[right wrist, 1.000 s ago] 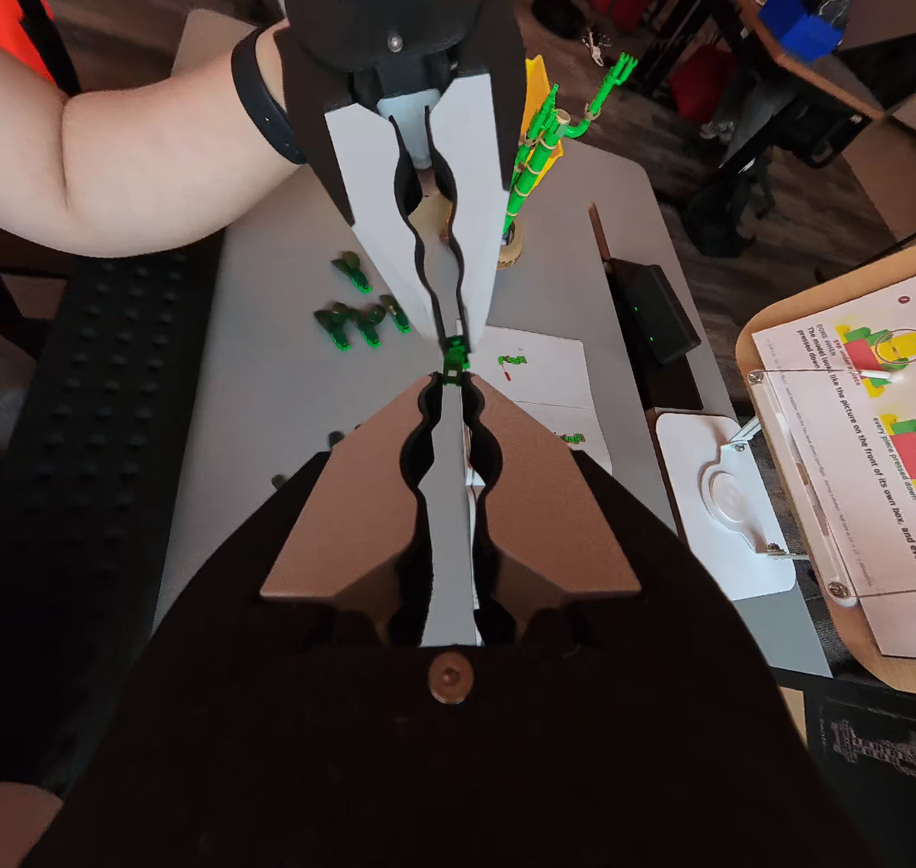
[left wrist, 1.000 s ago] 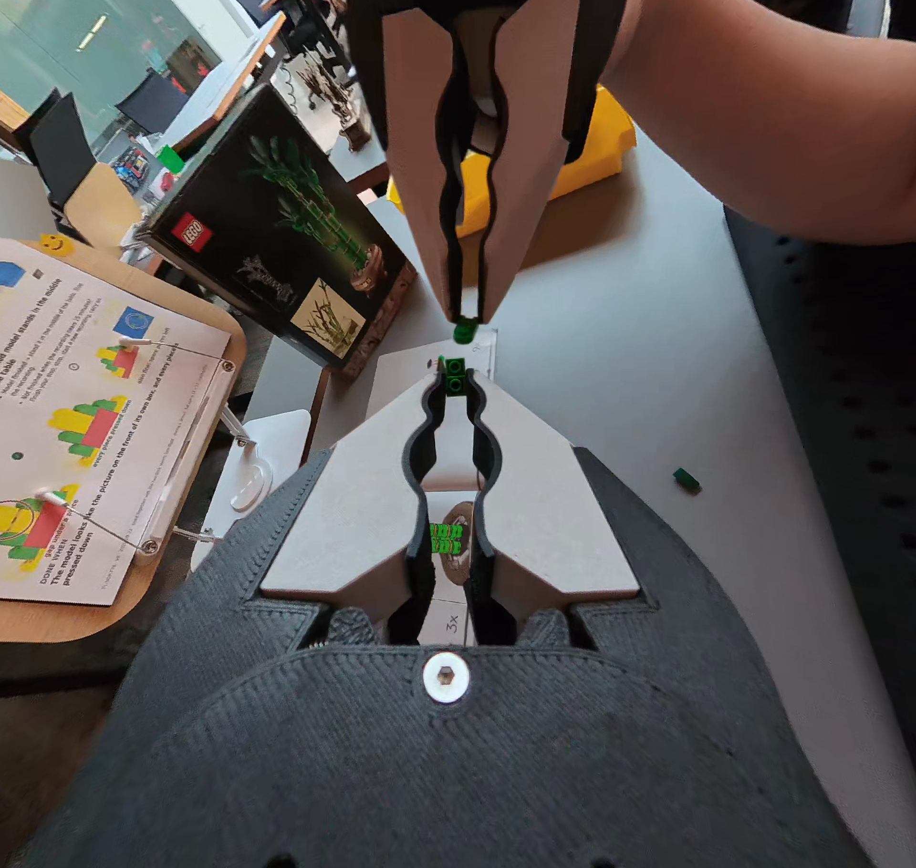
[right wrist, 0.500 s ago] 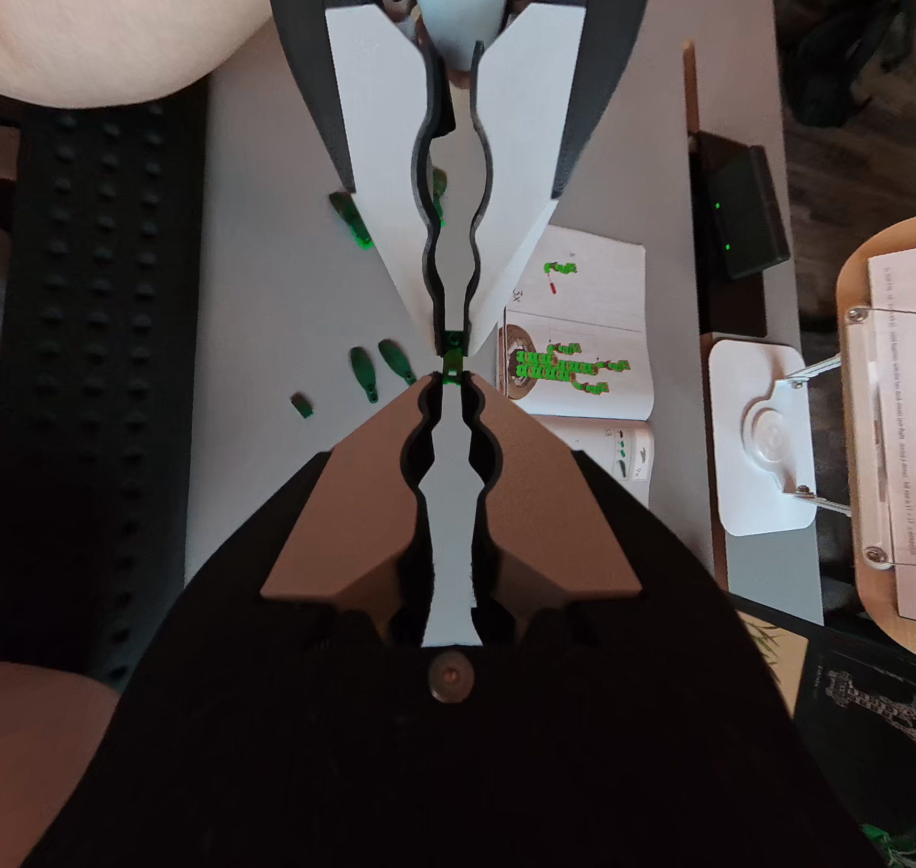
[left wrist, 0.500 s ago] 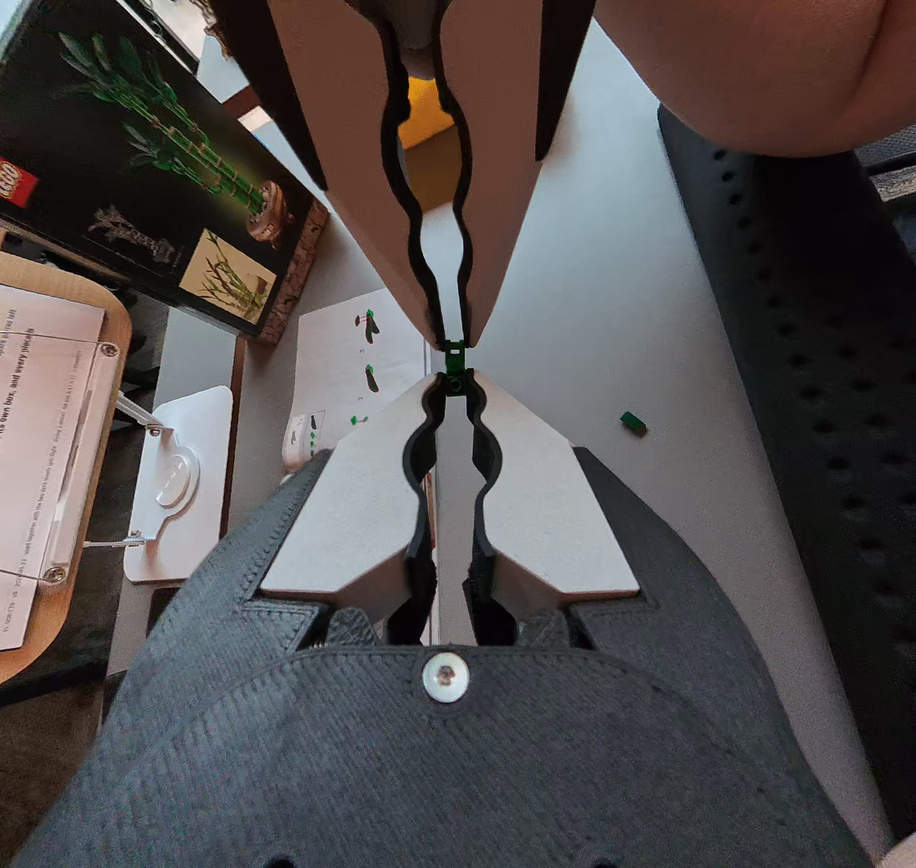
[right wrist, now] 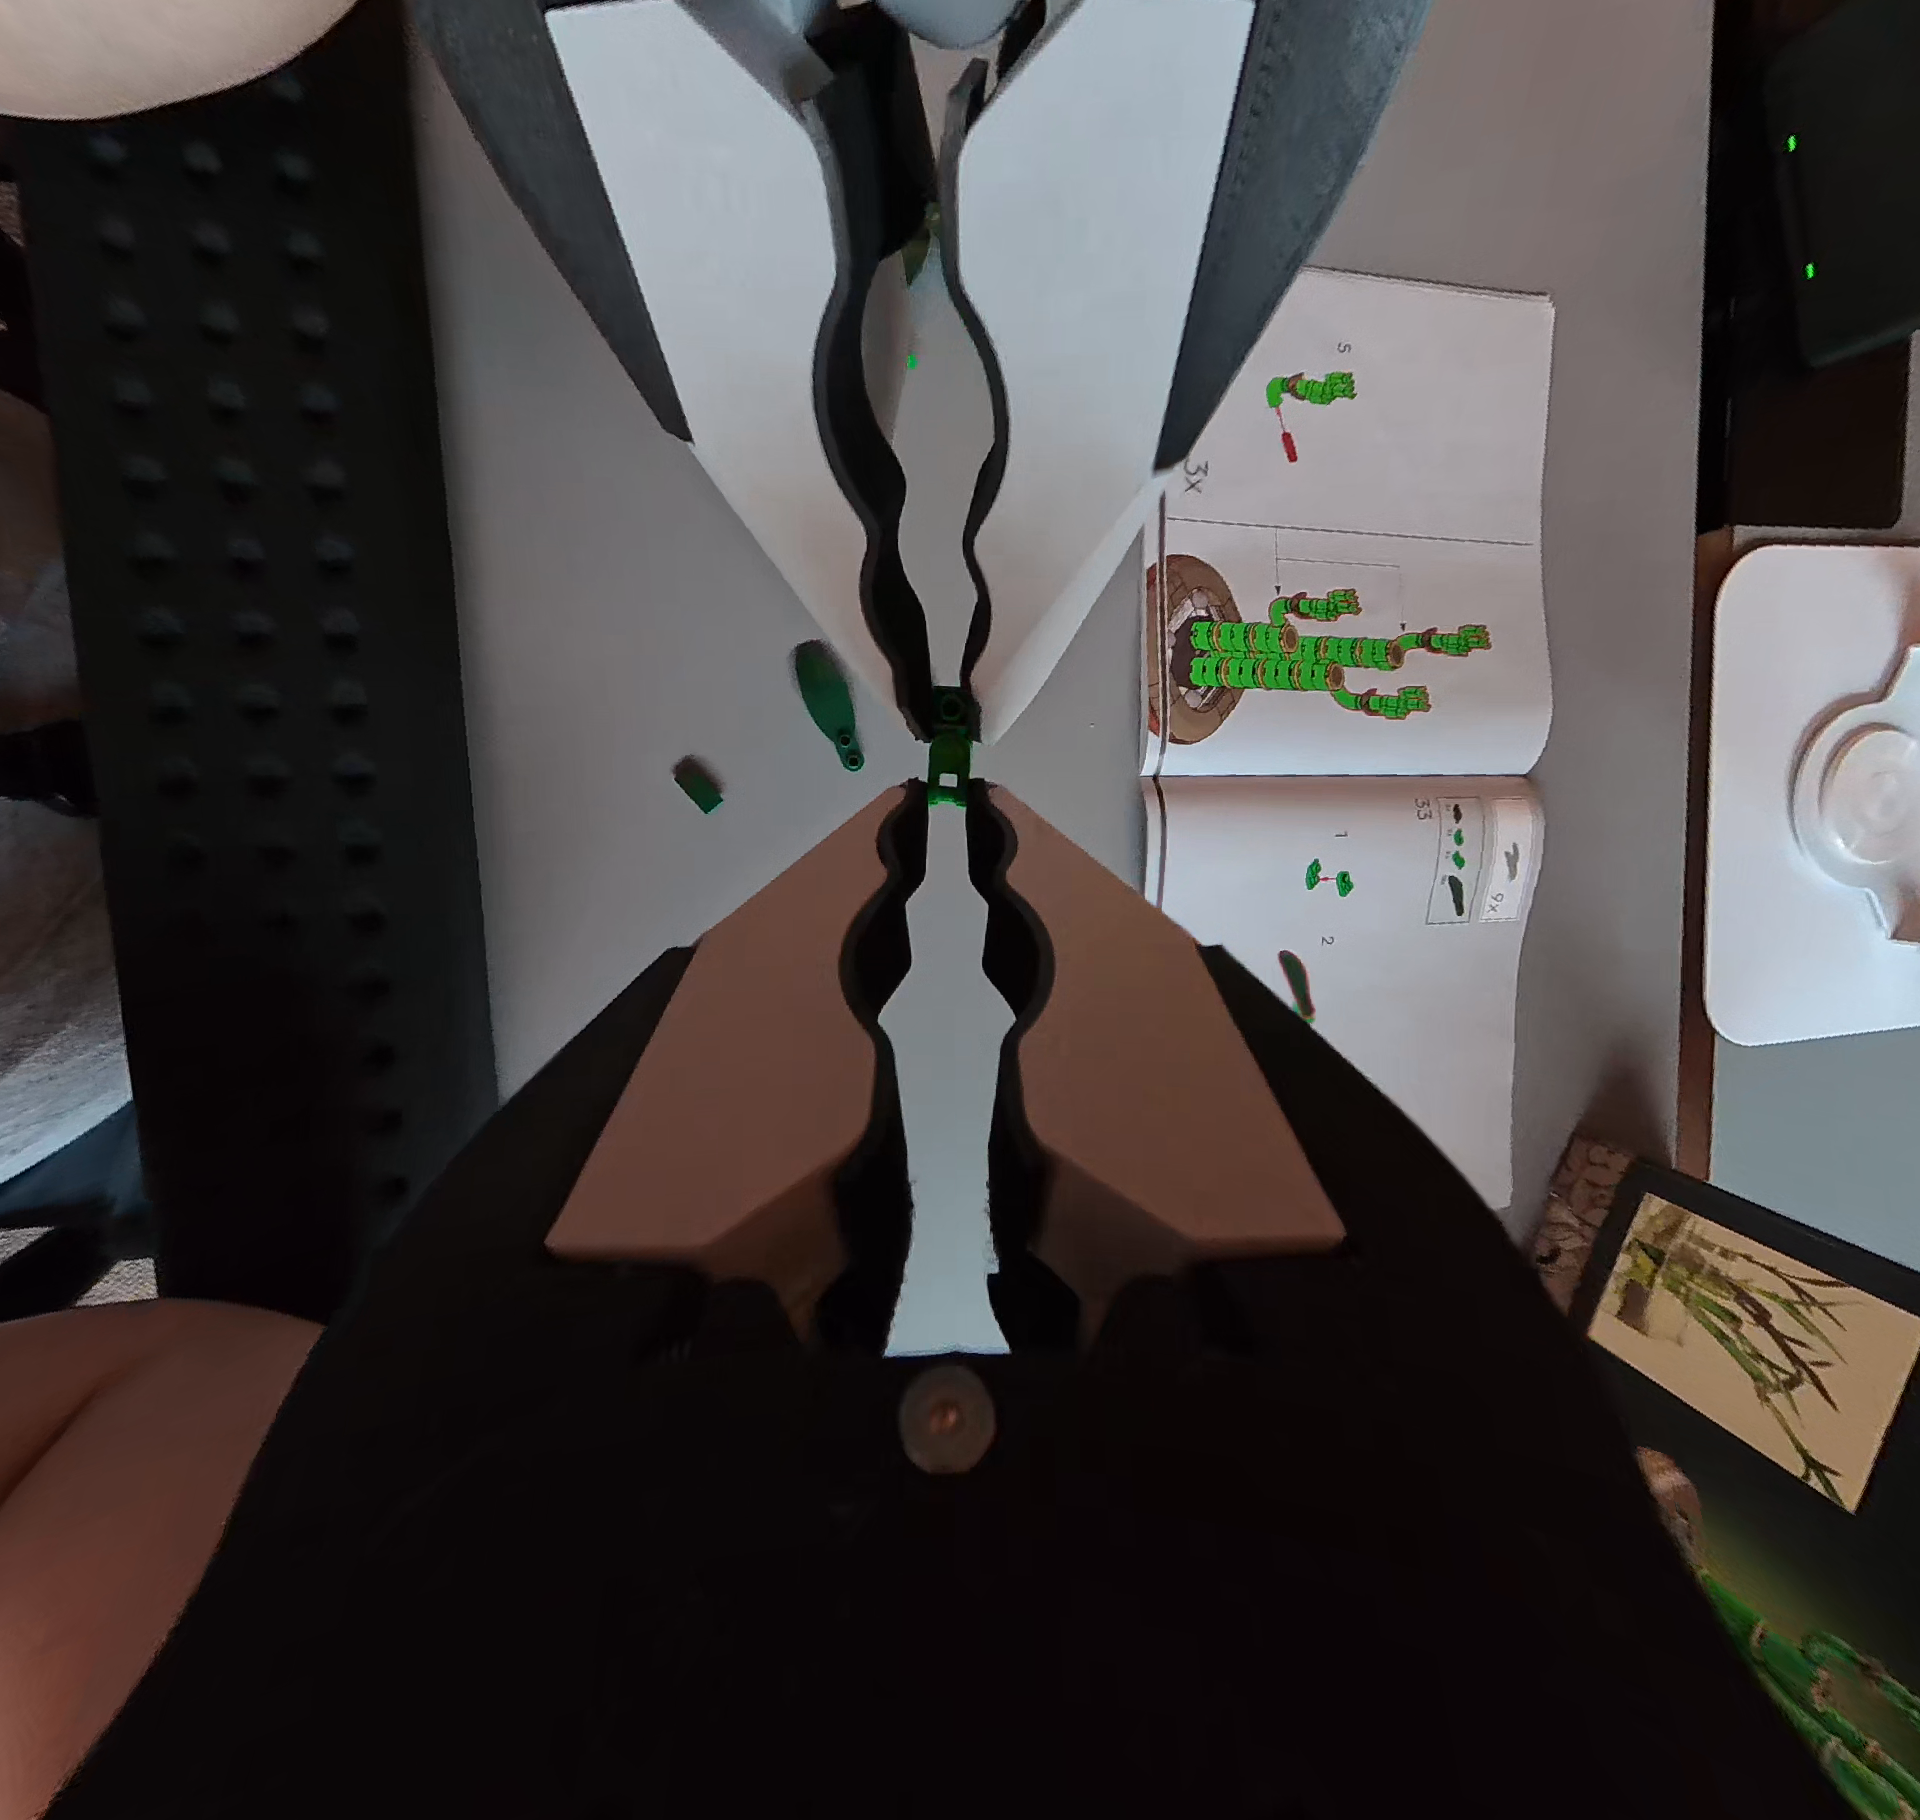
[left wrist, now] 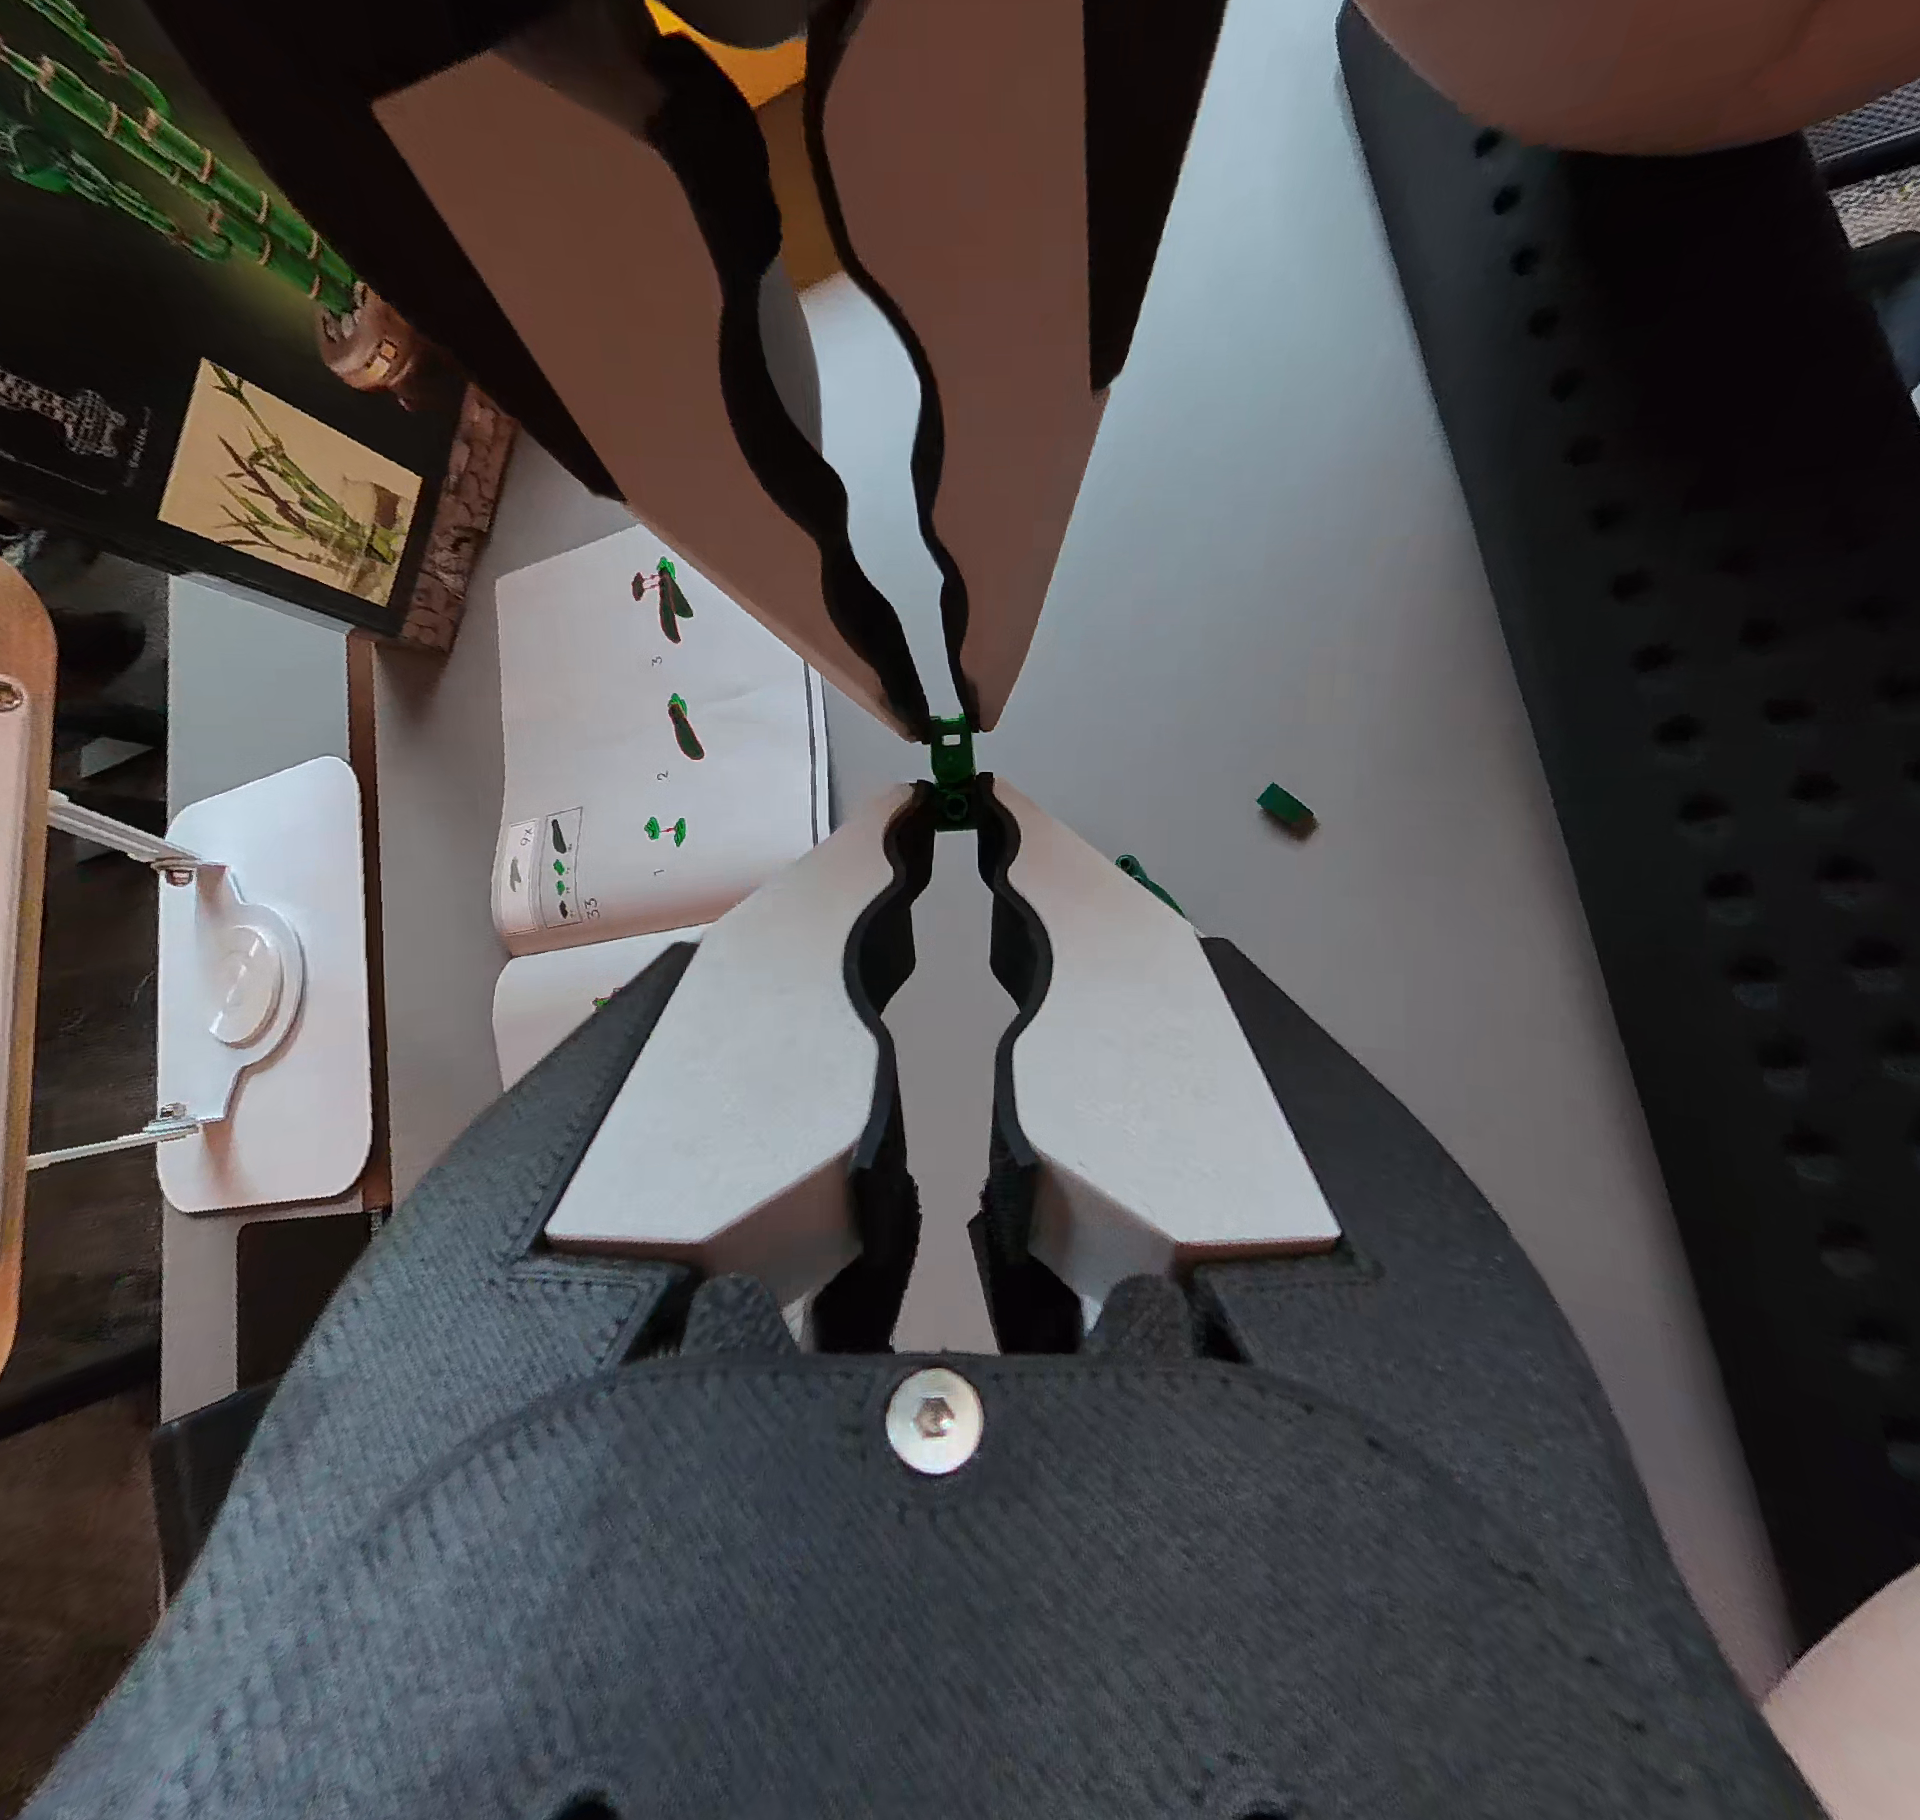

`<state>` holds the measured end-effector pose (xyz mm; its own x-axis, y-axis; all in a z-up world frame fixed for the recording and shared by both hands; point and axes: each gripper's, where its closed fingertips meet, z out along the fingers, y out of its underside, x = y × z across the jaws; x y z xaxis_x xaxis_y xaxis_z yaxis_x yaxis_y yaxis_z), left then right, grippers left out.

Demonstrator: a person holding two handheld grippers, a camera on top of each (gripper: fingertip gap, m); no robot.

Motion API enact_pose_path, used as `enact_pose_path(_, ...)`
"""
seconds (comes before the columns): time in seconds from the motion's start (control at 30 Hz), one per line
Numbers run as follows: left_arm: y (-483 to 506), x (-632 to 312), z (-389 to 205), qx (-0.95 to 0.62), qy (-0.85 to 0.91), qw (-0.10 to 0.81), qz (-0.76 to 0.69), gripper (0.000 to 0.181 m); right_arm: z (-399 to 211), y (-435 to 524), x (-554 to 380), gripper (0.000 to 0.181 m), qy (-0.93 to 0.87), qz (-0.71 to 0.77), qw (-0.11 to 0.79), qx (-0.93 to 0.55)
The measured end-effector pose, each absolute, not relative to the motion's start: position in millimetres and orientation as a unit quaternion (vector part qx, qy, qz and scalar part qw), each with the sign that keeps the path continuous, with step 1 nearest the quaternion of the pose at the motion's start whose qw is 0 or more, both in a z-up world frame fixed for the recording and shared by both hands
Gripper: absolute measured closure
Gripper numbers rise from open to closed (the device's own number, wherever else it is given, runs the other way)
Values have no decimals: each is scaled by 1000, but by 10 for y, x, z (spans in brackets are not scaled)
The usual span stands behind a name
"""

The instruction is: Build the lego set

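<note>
1. The left gripper (left wrist: 951, 806) is pinching a small dark green piece (left wrist: 953, 806) at its tips, above the grey counter (left wrist: 1195, 575).
2. The right gripper (right wrist: 948, 796) is pinching a brighter green piece (right wrist: 948, 771); the two pieces touch end to end, tip facing tip.
3. A green leaf (right wrist: 828, 702) and a small green brick (right wrist: 697, 784) lie on the counter below.
4. An open instruction booklet (right wrist: 1351, 544) lies beside them, near the set's box (left wrist: 208, 399).

Dim, sharp centre, fisheye-warped edges
</note>
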<state>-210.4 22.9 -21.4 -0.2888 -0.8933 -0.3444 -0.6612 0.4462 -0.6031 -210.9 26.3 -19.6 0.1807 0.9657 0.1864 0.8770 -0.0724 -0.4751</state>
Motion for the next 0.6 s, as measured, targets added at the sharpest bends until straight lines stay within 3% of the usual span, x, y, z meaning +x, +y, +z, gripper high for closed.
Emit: enact_pose_path(0.6, 259, -2015, -324, -508, 778, 317, -193, 175, -319, 288, -2021, 175, -620, 134, 215, -743)
